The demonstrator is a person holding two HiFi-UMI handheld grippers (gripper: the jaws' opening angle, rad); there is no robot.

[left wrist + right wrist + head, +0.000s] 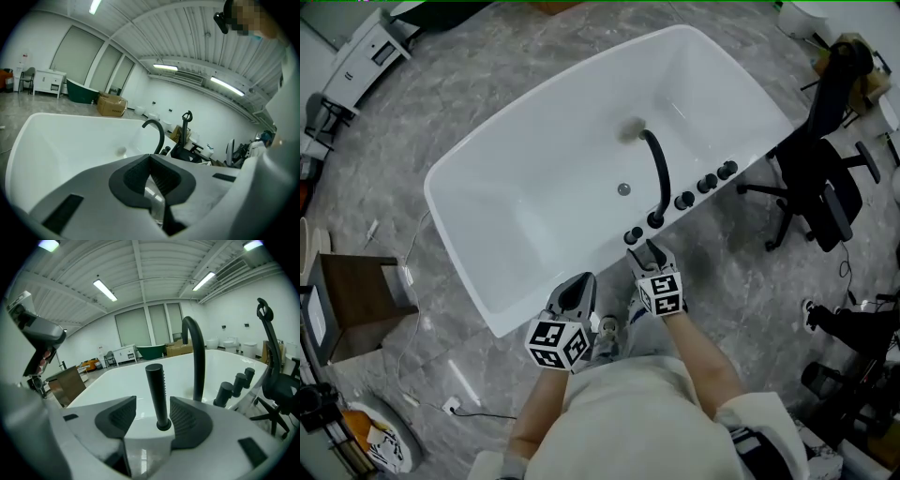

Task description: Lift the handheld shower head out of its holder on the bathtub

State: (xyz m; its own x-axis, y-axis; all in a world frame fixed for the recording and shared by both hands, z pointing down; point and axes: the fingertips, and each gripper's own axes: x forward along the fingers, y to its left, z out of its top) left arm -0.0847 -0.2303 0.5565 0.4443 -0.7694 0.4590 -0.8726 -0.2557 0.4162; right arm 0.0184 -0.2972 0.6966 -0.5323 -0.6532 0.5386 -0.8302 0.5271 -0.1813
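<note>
The handheld shower head is a slim black rod standing upright in its holder on the near rim of the white bathtub. In the right gripper view the shower head rises between the two dark pads of my right gripper, which is open and touches it on neither side. From the head view the right gripper sits just at the rod. My left gripper hovers over the tub's near edge, left of the right one; its pads meet and hold nothing.
A curved black spout and a row of black knobs stand on the rim right of the shower head. A black office chair is beyond the tub's right end. A wooden cabinet stands at the left.
</note>
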